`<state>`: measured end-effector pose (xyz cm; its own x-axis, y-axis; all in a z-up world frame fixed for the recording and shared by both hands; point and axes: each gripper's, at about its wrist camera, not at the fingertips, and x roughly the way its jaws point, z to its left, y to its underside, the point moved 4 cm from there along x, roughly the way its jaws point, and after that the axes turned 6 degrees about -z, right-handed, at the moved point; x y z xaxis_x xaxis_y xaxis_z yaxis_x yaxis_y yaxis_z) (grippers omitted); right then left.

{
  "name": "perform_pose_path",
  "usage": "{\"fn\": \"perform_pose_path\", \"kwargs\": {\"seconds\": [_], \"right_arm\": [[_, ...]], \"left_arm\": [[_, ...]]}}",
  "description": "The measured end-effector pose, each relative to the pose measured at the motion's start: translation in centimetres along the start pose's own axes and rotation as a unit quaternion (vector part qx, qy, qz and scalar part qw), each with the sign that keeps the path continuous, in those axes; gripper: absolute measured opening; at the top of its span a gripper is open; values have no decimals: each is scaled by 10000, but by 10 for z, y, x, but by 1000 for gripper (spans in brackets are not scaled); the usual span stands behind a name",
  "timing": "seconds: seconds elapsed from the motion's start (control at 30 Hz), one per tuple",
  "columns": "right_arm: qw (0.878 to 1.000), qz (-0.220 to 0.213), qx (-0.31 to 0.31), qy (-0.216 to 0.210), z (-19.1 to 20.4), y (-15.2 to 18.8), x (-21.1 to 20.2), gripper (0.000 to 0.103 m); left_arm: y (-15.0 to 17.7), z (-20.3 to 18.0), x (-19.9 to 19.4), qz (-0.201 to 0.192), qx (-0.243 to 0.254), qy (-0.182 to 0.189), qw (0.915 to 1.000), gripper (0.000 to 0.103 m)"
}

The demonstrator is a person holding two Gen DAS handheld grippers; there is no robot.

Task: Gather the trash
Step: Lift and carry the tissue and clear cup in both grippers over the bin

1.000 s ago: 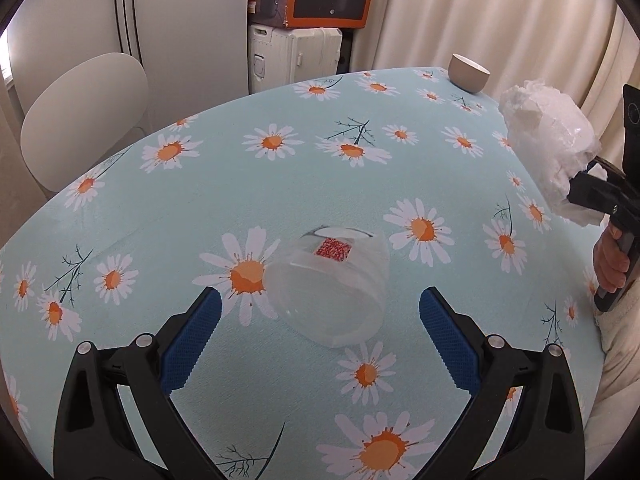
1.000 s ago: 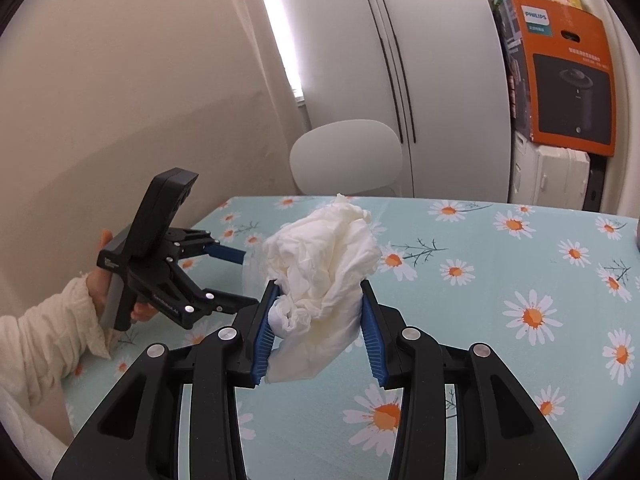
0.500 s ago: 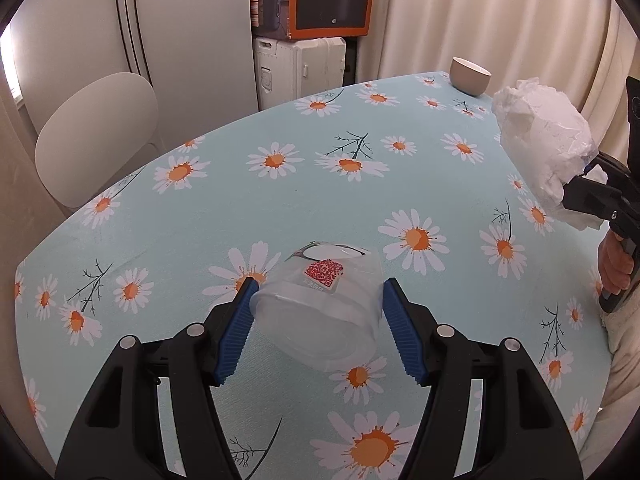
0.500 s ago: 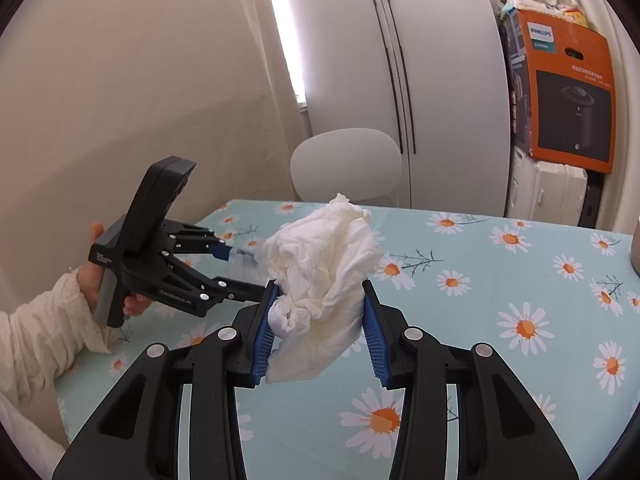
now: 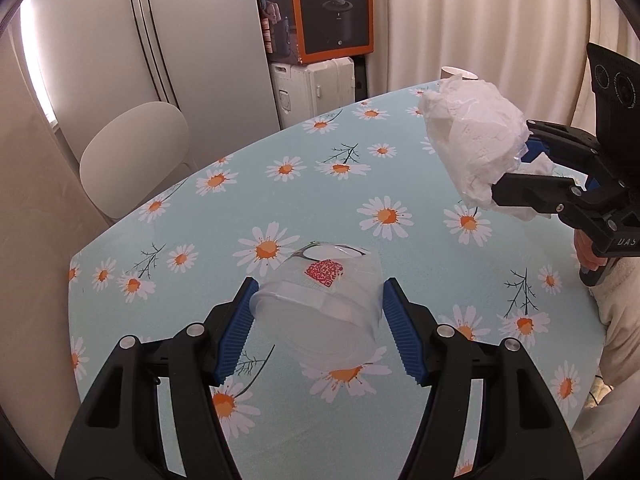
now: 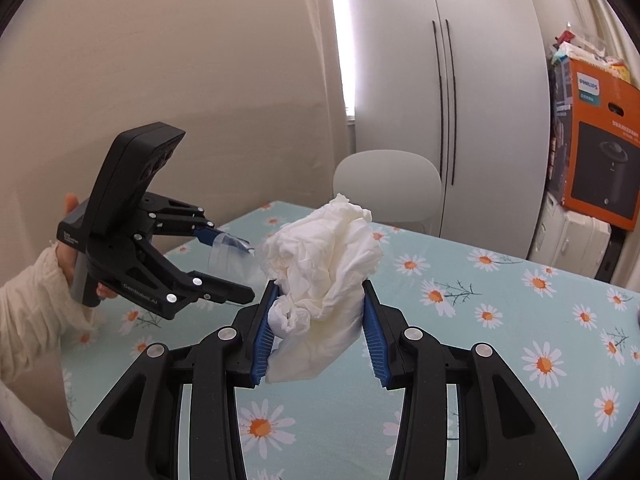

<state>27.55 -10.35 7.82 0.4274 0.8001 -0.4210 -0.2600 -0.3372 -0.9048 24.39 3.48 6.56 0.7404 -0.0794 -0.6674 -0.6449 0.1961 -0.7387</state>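
Note:
My left gripper (image 5: 316, 320) is shut on a clear plastic cup (image 5: 320, 312) with a red QR sticker, its blue pads pressing both sides. The cup hangs above the daisy tablecloth (image 5: 400, 248). In the right wrist view the same left gripper (image 6: 228, 264) shows at left, the clear plastic cup (image 6: 228, 256) sticking out of it. My right gripper (image 6: 318, 332) is shut on a crumpled white tissue wad (image 6: 324, 264), lifted off the table. From the left wrist view that tissue wad (image 5: 472, 140) and the right gripper (image 5: 516, 176) sit at the right edge.
A white chair (image 5: 136, 152) stands at the table's far left side. A small white bowl (image 5: 460, 74) rests at the far edge, half hidden by the tissue. Behind are a white cabinet (image 5: 160, 40), an orange box (image 5: 336, 12) and curtains. A cream sleeve (image 6: 28, 304) holds the left gripper.
My left gripper closed from wide open onto the plastic cup and lifted it off the tablecloth. The right gripper rose a little and rolled, still holding the tissue wad.

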Motion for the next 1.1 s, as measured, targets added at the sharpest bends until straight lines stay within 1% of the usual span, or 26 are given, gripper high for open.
{"fn": "perform_pose_path", "kwargs": {"seconds": [0.07, 0.13, 0.23, 0.3, 0.47, 0.57, 0.67, 0.77, 0.93, 1.1], "right_arm": [[9999, -30, -112, -39, 8, -3, -4, 38], [9998, -63, -166, -93, 16, -5, -8, 38], [9994, -139, -269, -156, 25, -8, -14, 38], [9990, -188, -316, -270, 31, -9, -20, 38], [9973, -333, -597, -260, 43, -8, -40, 38], [9963, -432, -708, -207, 56, -2, -59, 38], [9965, -516, -649, -131, 60, 5, -77, 38], [9961, -585, -664, 37, 65, 12, -97, 38], [9953, -666, -576, 392, 68, 28, -140, 38], [9925, -741, -457, 857, 69, 46, -190, 39]], "left_arm": [[5, -6, -11, -6, 60, -126, 9999, 64], [9, -12, -24, -102, 98, -237, 9996, 64], [16, -22, -44, -281, 213, -241, 9991, 64], [20, -30, -55, -369, 281, -220, 9987, 64], [27, -59, -77, -592, 539, -191, 9966, 64], [32, -81, -89, -710, 720, -29, 9949, 64], [36, -103, -96, -814, 914, 133, 9924, 64], [41, -128, -103, -954, 1130, 356, 9884, 64], [44, -167, -108, -1131, 1490, 805, 9790, 64], [45, -203, -107, -1226, 1779, 1328, 9673, 64]]}}
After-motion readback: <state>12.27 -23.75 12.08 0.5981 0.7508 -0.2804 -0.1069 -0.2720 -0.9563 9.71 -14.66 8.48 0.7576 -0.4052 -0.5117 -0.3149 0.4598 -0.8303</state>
